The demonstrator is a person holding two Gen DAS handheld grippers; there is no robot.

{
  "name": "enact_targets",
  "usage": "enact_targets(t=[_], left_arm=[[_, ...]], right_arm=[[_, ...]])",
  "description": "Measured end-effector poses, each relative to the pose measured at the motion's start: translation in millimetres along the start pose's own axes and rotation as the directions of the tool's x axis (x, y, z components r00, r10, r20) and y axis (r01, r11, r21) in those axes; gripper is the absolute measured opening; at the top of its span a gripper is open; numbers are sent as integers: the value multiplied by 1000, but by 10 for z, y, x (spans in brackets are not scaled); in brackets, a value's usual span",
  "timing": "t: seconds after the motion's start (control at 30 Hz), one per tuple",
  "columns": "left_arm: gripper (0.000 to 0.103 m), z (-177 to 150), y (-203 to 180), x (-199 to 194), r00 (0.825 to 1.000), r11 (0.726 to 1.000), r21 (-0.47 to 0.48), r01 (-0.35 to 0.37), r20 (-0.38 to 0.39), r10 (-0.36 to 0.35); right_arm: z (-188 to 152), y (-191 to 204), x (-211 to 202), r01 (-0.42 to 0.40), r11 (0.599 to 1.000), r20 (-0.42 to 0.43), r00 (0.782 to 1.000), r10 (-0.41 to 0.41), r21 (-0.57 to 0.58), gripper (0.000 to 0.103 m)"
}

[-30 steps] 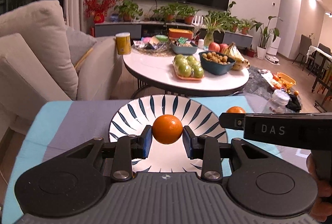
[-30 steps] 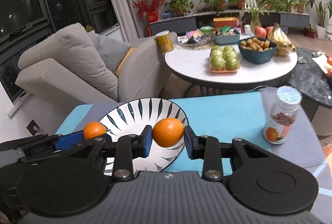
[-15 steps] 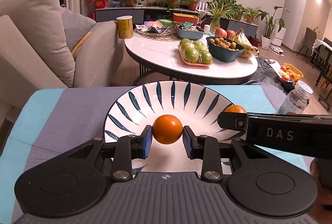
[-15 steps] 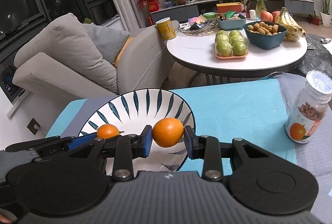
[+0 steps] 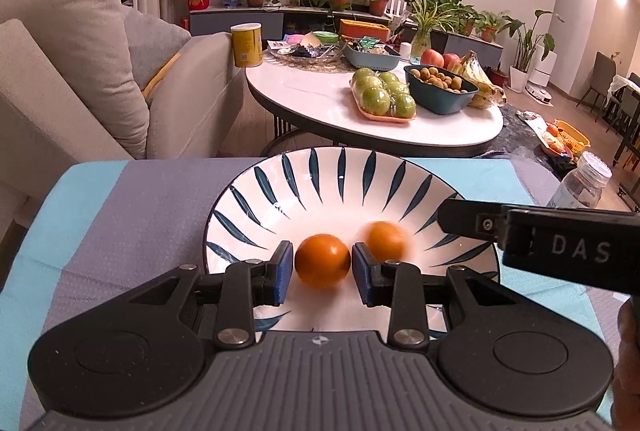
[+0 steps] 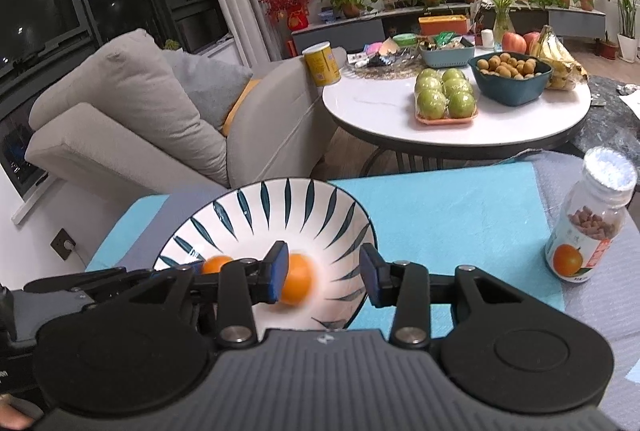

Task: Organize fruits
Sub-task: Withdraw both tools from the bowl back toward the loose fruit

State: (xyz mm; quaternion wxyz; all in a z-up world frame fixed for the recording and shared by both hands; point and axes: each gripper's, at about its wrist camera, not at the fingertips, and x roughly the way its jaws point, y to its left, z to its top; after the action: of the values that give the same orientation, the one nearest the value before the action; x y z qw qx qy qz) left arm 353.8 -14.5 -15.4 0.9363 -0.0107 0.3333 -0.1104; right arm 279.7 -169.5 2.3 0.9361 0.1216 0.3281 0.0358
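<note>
- The left tongs [image 5: 323, 273] clench one orange [image 5: 322, 260], low over the floor of the striped bowl [image 5: 304, 187].
- The right tongs [image 6: 323, 273] stand spread with nothing between the pads; a second orange [image 6: 297, 284] shows blurred in the bowl beside their left pad, apparently loose and rolling.
- To do the step well, I judge the left orange should touch the bowl floor before the pads part, and part gently, so it does not knock the loose one.
- The right tongs would best back off sideways, clear of the rim.
- The bowl sits on a worktop [image 6: 452, 219] covered in blue and grey cloth, with a pill bottle [image 6: 592, 223] well apart at the right.
- Beyond stand a beige sofa [image 5: 60, 79] and a round table [image 5: 320, 99] carrying green apples [image 5: 382, 97].
</note>
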Motion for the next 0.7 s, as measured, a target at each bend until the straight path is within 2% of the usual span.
enact_targets(t=[0.43,0.7], left_arm=[[38,-21,35,-92,1000,1000,-19,-12,-7,12],[38,-87,12,-209,1000,1000,-19,-18,-5,18]], right_arm=[[-18,8,-58,9,1000,-5,1000,-9,5,65],[-94,-9,-143,29,1000,-16,999,-28,13,65]])
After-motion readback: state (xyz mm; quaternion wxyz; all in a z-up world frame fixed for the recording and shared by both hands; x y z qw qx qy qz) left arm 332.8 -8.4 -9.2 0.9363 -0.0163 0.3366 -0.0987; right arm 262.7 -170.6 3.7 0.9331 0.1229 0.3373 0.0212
